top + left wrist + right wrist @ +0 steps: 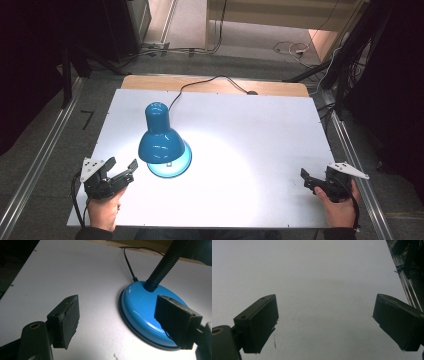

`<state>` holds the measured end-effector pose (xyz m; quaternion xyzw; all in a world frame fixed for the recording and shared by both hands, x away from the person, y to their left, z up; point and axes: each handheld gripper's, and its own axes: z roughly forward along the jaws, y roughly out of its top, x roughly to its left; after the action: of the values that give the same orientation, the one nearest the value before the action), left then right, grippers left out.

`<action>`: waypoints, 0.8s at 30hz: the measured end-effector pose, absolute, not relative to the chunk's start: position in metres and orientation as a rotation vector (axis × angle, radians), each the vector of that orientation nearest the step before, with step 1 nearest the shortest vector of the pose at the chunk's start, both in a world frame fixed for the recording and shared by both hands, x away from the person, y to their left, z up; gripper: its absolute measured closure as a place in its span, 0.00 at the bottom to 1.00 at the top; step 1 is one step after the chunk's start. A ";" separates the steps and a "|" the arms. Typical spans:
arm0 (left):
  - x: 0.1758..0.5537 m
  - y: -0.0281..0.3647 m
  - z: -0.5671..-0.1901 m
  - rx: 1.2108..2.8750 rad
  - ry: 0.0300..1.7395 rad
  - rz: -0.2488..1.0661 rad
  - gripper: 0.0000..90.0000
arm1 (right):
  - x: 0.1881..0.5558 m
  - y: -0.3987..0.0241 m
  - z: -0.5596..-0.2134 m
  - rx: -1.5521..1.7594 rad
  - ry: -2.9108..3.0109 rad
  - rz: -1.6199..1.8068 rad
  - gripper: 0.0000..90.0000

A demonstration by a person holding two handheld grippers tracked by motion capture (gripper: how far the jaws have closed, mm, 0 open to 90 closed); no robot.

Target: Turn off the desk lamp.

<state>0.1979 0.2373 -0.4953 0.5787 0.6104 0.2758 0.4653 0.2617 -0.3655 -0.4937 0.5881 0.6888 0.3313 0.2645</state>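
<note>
Standing just ahead of the left hand-held gripper (121, 168), blue desk lamp (163, 144), both grippers' jaws spread, empty

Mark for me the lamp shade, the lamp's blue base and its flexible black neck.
lamp shade (161, 142), high view, on the wide blue flare of the shade.
blue base (142, 305), left gripper view, on its glossy top surface.
flexible black neck (163, 266), left gripper view, midway up the ribbed tube.

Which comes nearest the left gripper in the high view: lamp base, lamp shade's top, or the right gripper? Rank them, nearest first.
1. Lamp base, just right of the left gripper.
2. Lamp shade's top, farther back on the table.
3. Right gripper, across at the table's right edge.
</note>
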 end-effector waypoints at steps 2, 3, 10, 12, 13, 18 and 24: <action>0.198 0.235 -0.496 1.432 1.490 0.673 0.24 | 0.263 -0.366 -0.495 1.595 1.864 0.893 0.05; 0.198 0.235 -0.496 1.432 1.490 0.673 0.23 | 0.263 -0.366 -0.495 1.597 1.864 0.892 0.05; 0.201 0.228 -0.499 1.463 1.475 0.651 0.24 | 0.262 -0.368 -0.495 1.603 1.854 0.880 0.05; 0.201 0.227 -0.498 1.465 1.474 0.645 0.24 | 0.262 -0.367 -0.495 1.604 1.852 0.881 0.05; 0.202 0.227 -0.499 1.467 1.473 0.644 0.24 | 0.262 -0.367 -0.495 1.605 1.852 0.882 0.05; 0.202 0.225 -0.499 1.473 1.468 0.647 0.29 | 0.262 -0.367 -0.495 1.604 1.852 0.878 0.05; 0.203 0.220 -0.500 1.503 1.445 0.651 0.31 | 0.262 -0.366 -0.495 1.604 1.854 0.879 0.05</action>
<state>0.2028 0.2198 -0.4996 0.6106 0.5874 0.2645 0.4606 0.2618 -0.3664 -0.4950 0.5939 0.6863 0.3254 0.2654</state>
